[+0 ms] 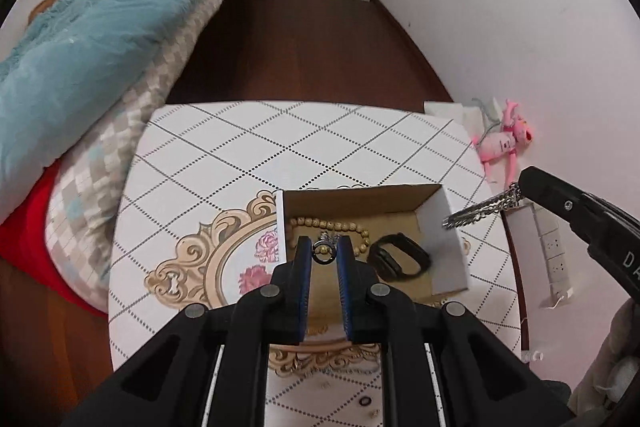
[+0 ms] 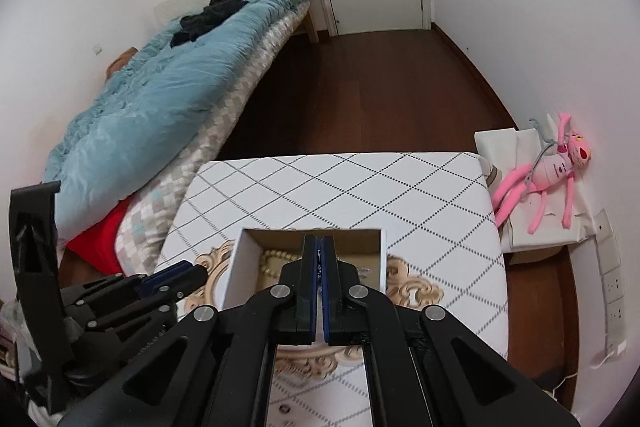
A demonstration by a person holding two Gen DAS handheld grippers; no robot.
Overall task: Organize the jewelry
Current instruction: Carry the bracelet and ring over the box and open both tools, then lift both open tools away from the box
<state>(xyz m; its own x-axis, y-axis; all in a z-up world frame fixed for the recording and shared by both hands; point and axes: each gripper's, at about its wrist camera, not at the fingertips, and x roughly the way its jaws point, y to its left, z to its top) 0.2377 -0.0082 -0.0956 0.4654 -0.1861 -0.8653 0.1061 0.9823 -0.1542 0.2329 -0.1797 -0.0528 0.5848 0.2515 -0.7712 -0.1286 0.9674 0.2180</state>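
An open cardboard box (image 1: 450,227) stands on the patterned table (image 1: 280,155). Inside lie a beaded bracelet (image 1: 332,226) and a black wristband (image 1: 400,257). My left gripper (image 1: 323,251) is shut on a dark ring (image 1: 322,253) with a silver ornament, held over the box. My right gripper (image 2: 319,247) is shut on a silver chain (image 1: 476,213), which hangs over the box's right wall in the left wrist view. In the right wrist view the box (image 2: 240,267) and beads (image 2: 276,259) show below the fingers; the chain is barely visible there.
A small dark ring (image 1: 364,401) and tiny pieces lie on the table's near part. A bed with a blue quilt (image 1: 88,39) lies left. A pink plush toy (image 1: 506,141) and a wall socket strip (image 1: 556,259) are to the right.
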